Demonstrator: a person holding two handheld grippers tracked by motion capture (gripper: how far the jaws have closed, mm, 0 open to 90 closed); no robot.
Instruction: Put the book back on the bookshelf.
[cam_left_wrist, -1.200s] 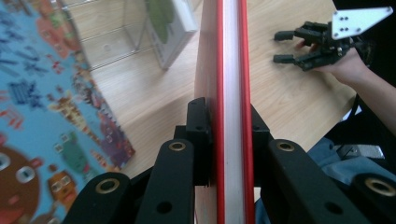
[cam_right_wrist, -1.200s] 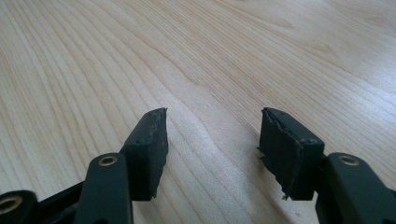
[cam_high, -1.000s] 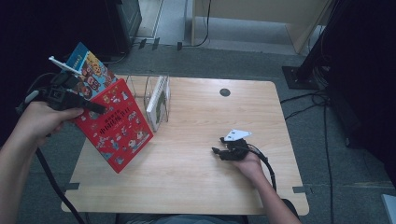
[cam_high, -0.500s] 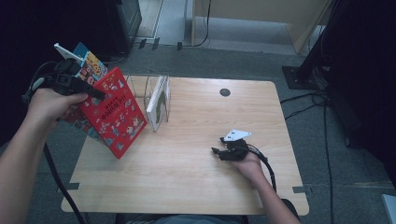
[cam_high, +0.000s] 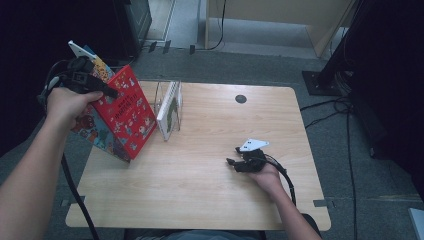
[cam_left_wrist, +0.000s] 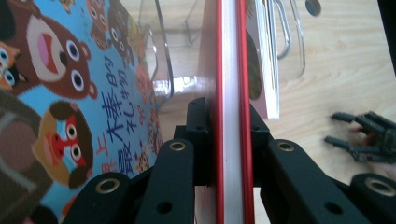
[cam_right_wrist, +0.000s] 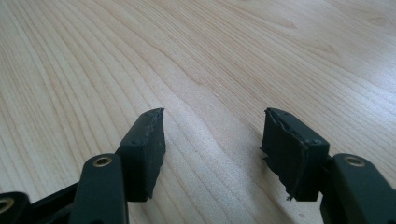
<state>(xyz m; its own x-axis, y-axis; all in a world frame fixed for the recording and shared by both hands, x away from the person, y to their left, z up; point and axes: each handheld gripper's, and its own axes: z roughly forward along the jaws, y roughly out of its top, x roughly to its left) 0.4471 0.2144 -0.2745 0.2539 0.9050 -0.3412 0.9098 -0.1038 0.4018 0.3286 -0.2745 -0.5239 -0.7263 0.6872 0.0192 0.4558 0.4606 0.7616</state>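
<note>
While right hand-held gripper rests agape, left hand-held gripper, clamping red book, has risen leftward.

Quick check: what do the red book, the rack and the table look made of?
Red book: glossy hard covers, probably laminated board; stiff red edges around white pages. Rack: looks like clear acrylic; it's see-through, with glints along its edges. Table: light wood or wood-look laminate, matte, grain visible.

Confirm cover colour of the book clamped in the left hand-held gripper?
Red, with small multicoloured cartoon figures. The book shows best in the high view.
</note>
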